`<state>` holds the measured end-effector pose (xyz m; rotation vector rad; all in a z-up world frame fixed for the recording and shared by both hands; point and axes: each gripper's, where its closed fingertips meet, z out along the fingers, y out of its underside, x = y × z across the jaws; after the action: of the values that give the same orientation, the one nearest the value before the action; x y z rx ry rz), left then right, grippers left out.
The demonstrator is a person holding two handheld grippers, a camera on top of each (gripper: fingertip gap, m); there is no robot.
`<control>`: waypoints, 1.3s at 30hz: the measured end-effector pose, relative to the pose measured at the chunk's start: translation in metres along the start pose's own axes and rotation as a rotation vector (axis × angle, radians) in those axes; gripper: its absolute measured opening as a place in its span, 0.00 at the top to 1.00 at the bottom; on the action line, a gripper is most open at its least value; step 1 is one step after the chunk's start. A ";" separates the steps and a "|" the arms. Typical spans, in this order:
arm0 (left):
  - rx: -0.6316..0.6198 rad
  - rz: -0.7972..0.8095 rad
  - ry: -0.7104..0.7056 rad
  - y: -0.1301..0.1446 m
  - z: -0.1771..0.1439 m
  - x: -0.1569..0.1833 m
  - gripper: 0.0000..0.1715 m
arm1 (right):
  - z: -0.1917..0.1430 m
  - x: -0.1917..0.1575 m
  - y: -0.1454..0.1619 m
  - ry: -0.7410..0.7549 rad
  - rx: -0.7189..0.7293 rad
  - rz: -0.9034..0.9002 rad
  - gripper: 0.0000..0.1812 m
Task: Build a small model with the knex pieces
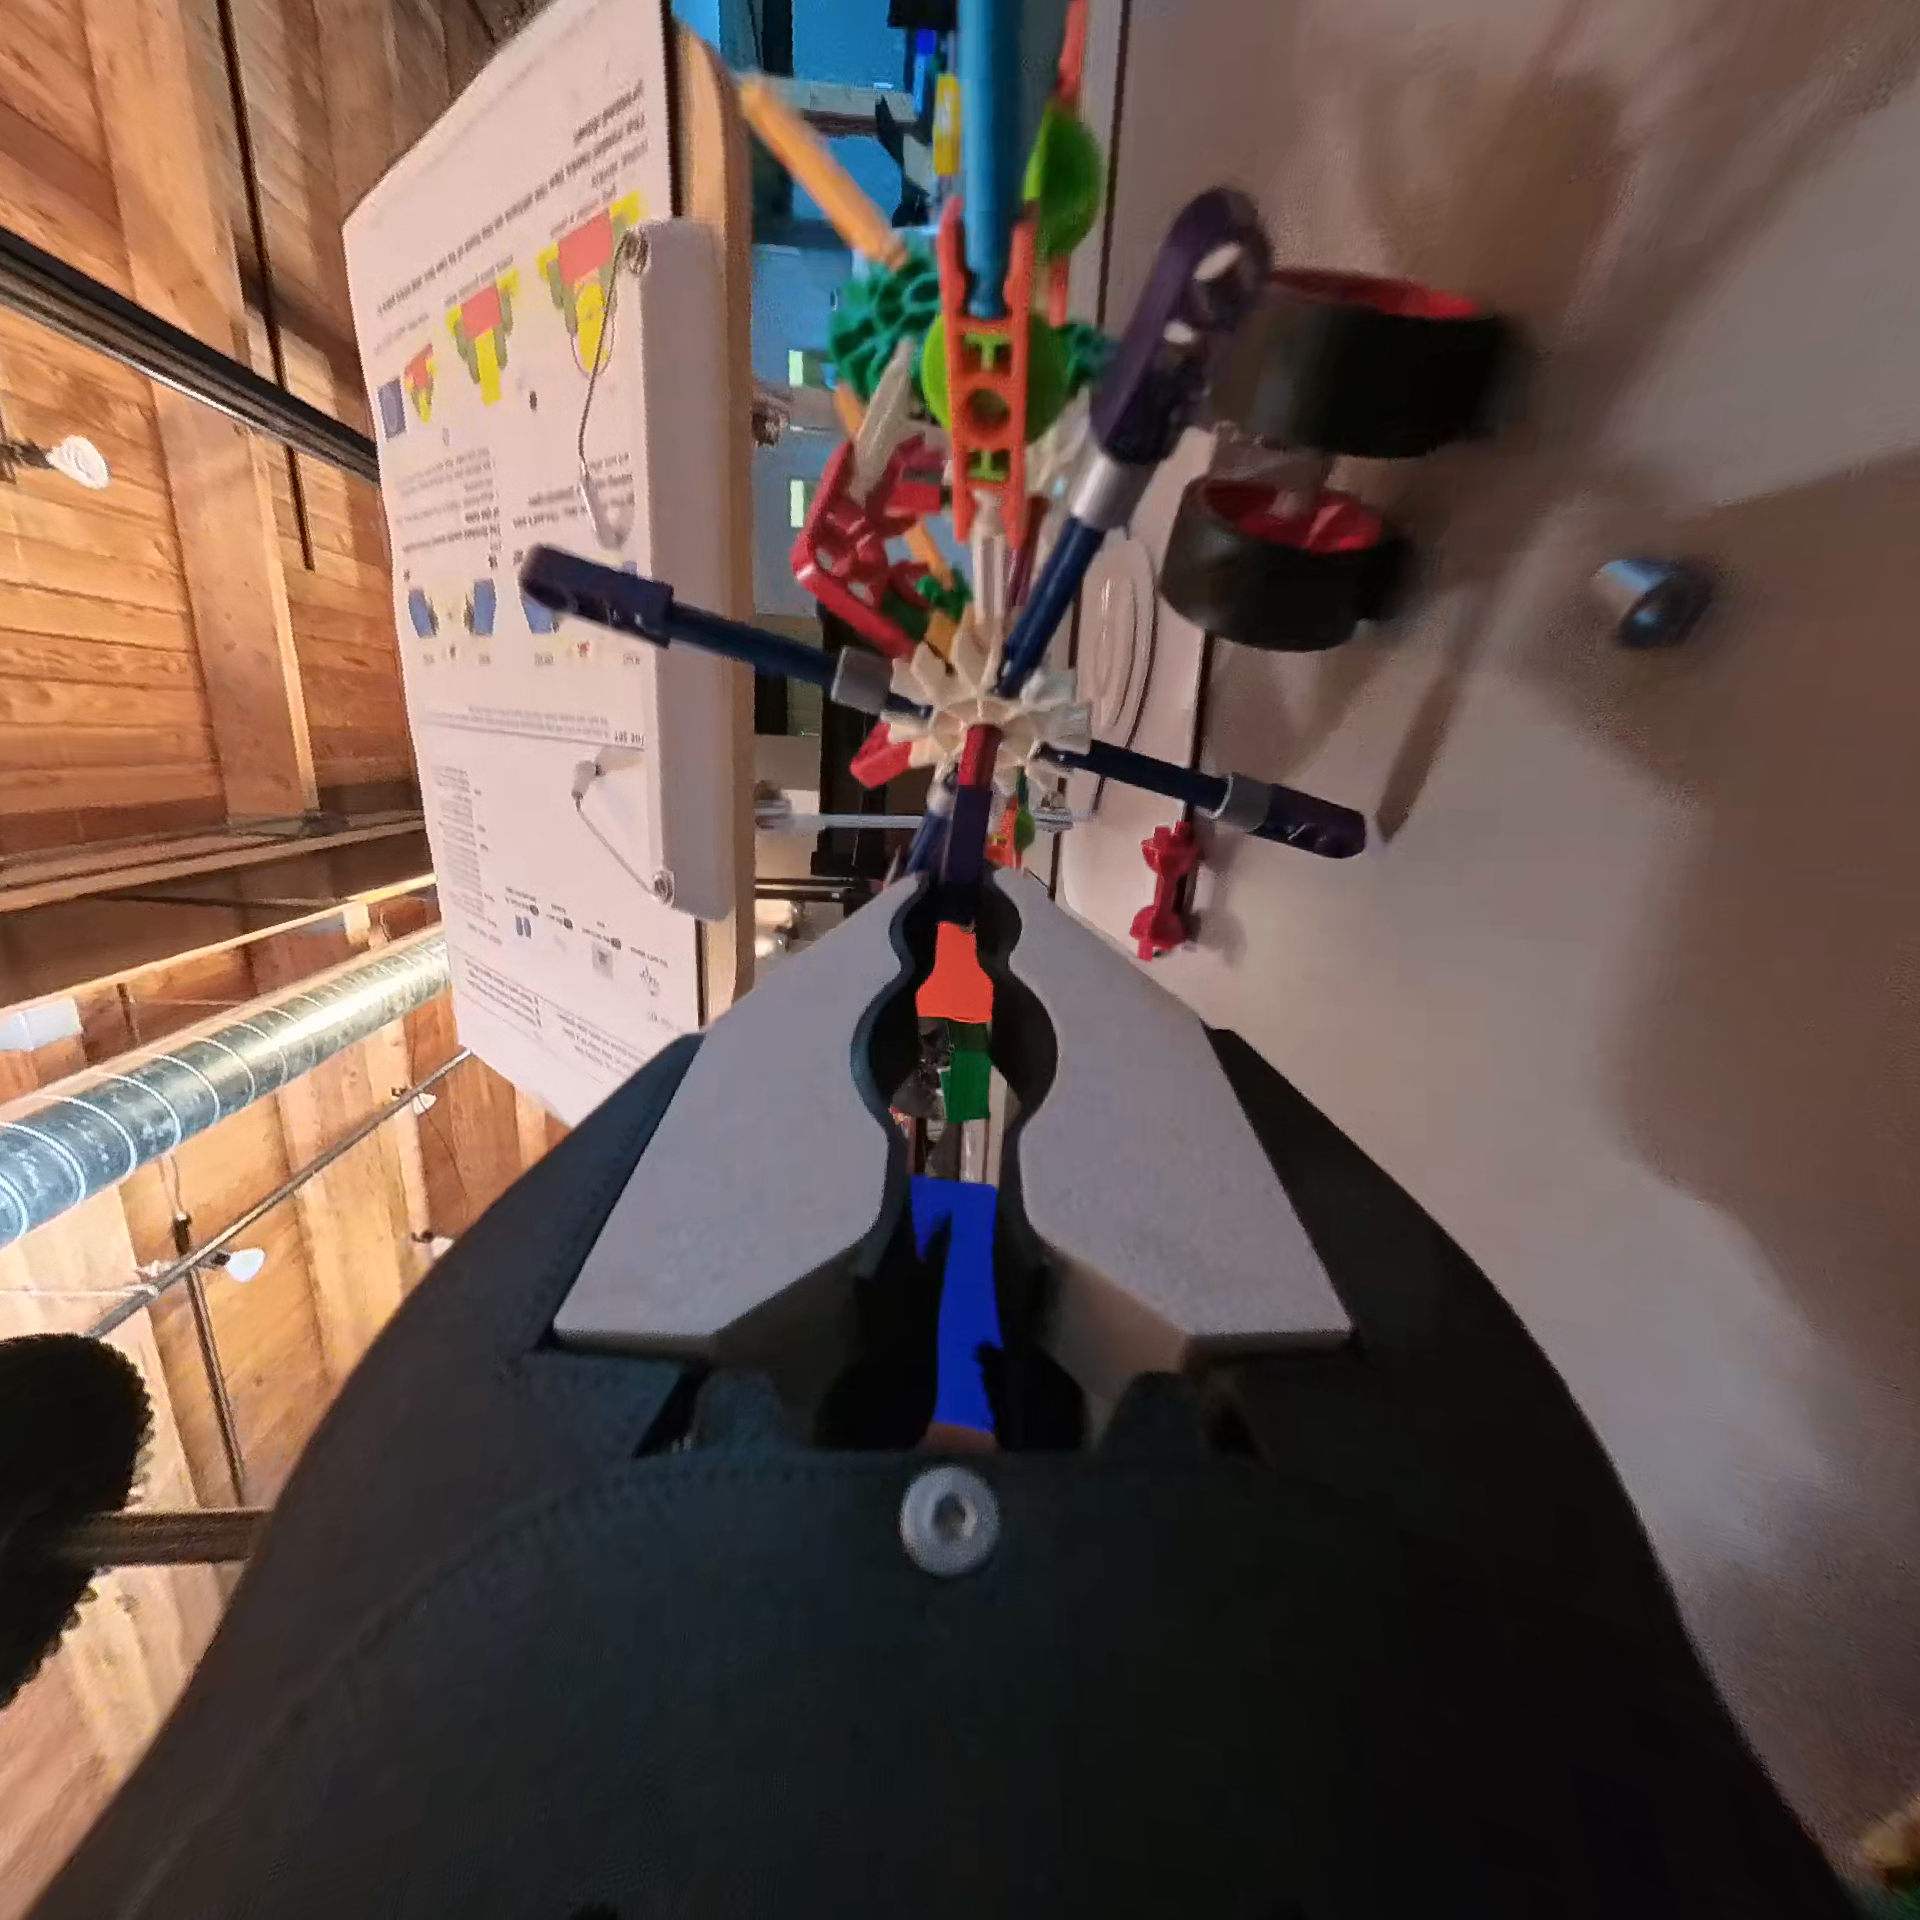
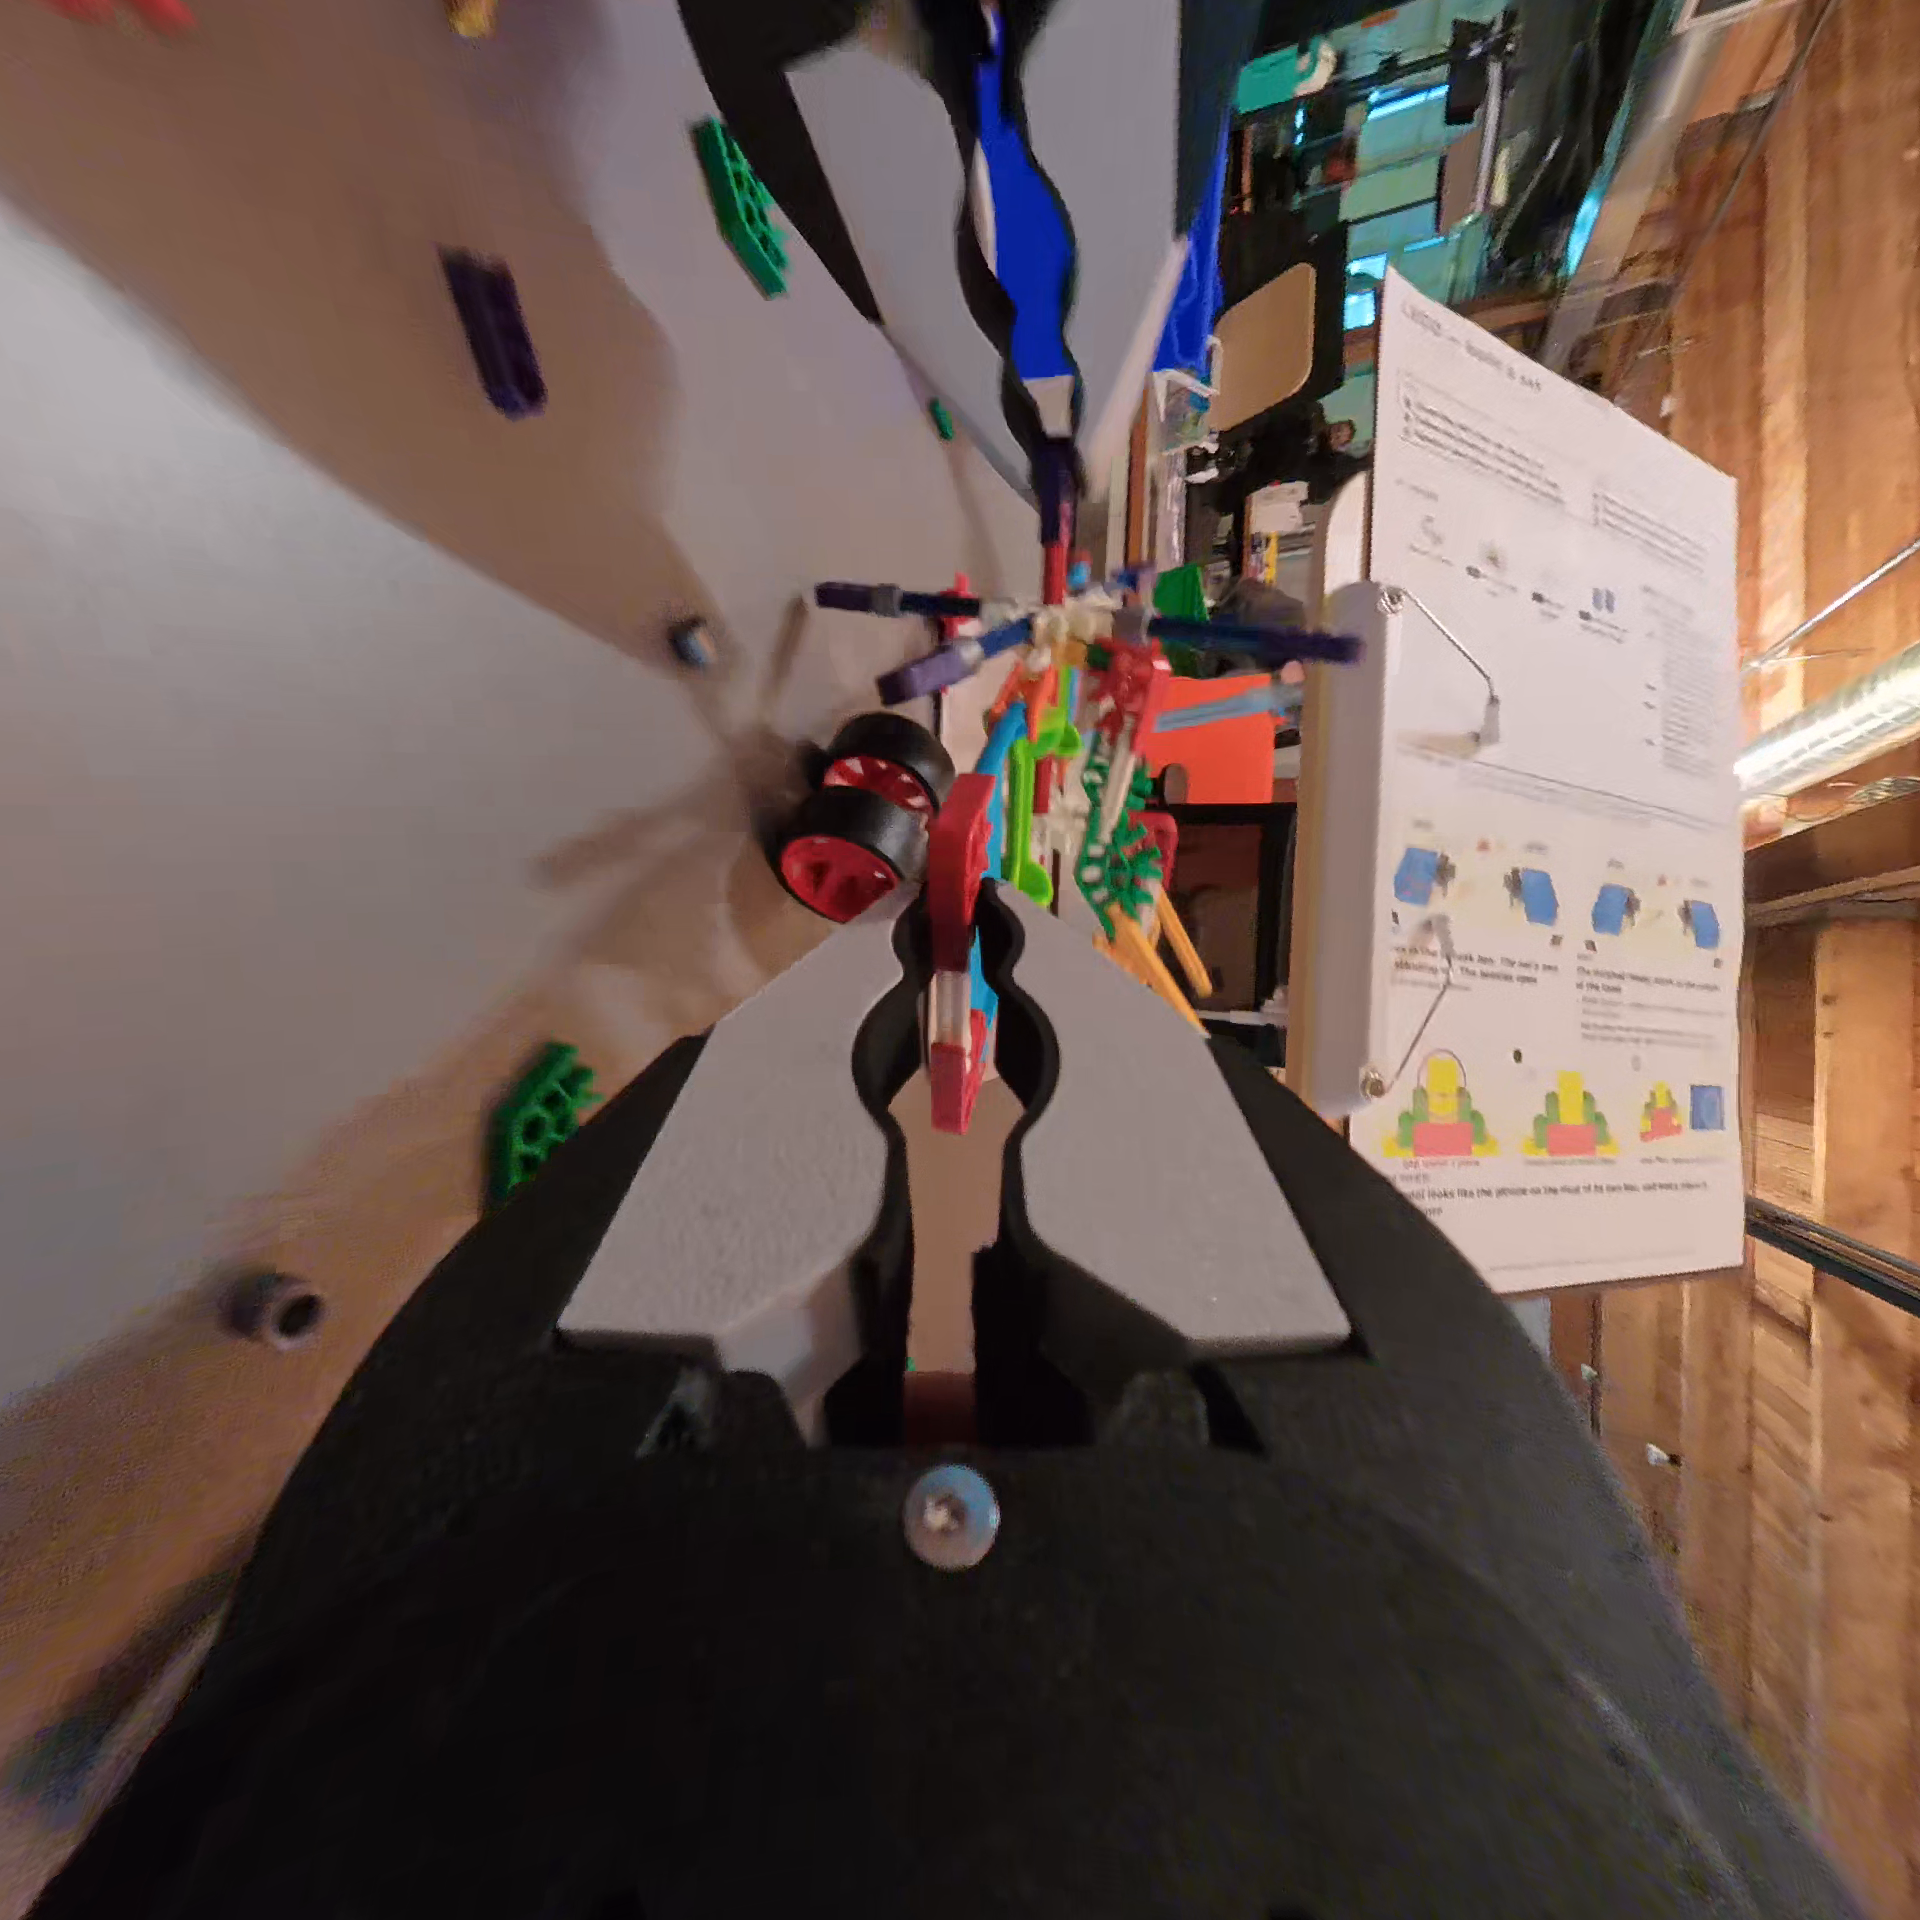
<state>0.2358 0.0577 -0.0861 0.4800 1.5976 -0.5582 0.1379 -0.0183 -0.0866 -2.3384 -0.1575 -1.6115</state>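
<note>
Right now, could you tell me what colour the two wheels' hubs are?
Red hubs inside black tyres on the two wheels, clearest in the right wrist view.

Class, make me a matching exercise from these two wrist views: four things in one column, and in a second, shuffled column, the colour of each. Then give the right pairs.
Things
1. wheel hubs
2. loose flat connector beside the right gripper
3. loose block on the table
4. hub connector where the dark blue rods meet, ahead of the left gripper

Colours
A. purple
B. white
C. red
D. green

Pairs: 1-C, 2-D, 3-A, 4-B
</note>
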 end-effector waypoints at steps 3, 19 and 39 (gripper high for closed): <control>-0.003 -0.025 -0.014 0.007 0.003 -0.006 0.97 | -0.001 -0.009 -0.030 0.002 -0.008 -0.050 0.97; 0.037 -0.044 0.003 0.012 0.009 0.001 0.98 | -0.027 0.003 0.022 -0.384 0.191 0.442 0.80; 0.058 0.020 -0.038 -0.006 -0.005 -0.005 0.98 | 0.070 -0.025 0.023 -0.334 0.283 0.449 0.93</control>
<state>0.2292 0.0559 -0.0801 0.5250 1.5421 -0.5968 0.1972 -0.0175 -0.1373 -2.1999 0.0641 -0.9215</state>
